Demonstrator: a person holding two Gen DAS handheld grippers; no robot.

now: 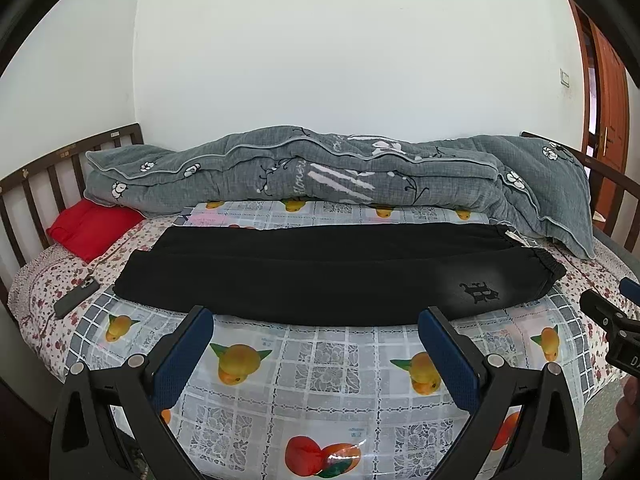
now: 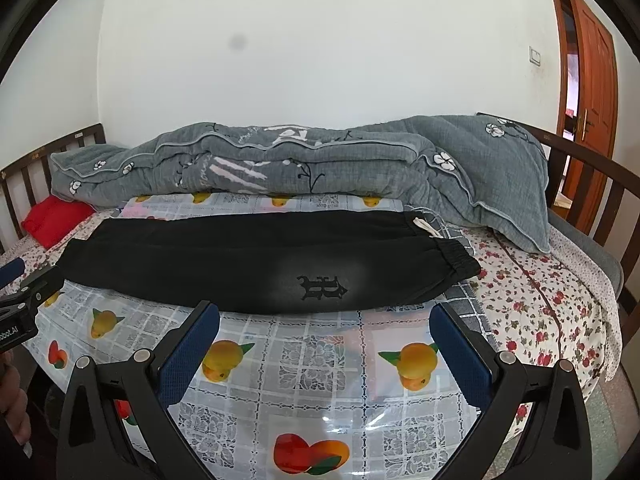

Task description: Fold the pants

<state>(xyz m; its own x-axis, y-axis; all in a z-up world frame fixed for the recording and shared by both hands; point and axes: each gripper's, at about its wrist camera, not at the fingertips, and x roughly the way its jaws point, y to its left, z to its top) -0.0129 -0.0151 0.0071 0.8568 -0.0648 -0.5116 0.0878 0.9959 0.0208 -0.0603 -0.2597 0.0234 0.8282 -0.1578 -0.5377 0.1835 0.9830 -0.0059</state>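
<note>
In the left wrist view, a red cushion [image 1: 90,229] lies at about nine o'clock against the slatted bed rail [image 1: 44,184], and a dark phone [image 1: 76,293] rests just below it on the floral sheet [image 1: 44,280]. The left gripper [image 1: 316,322] sits at six o'clock with its blue-padded fingers [image 1: 186,356] wide apart, holding nothing, above the fruit-print plastic cover [image 1: 320,364]. The black pants [image 1: 320,276] stretch across the centre of the bed, laid lengthwise with one leg over the other, the elastic waistband [image 1: 548,264] toward three o'clock and the leg ends toward nine o'clock. A dark emblem [image 1: 480,292] shows near the waistband end. A grey floral quilt [image 1: 320,172] is bunched along the far side at twelve o'clock, against the white wall [image 1: 320,40]. Part of the other gripper shows at the three o'clock edge.

In the right wrist view, the right gripper [image 2: 326,320] hangs at six o'clock, its fingers [image 2: 464,354] likewise spread and empty, just short of the near edge of the pants [image 2: 260,264]. The emblem lies almost straight ahead of it. A white drawstring [image 2: 426,226] trails from the waistband at about two o'clock. A wooden door [image 2: 592,80] stands at the far right.
</note>
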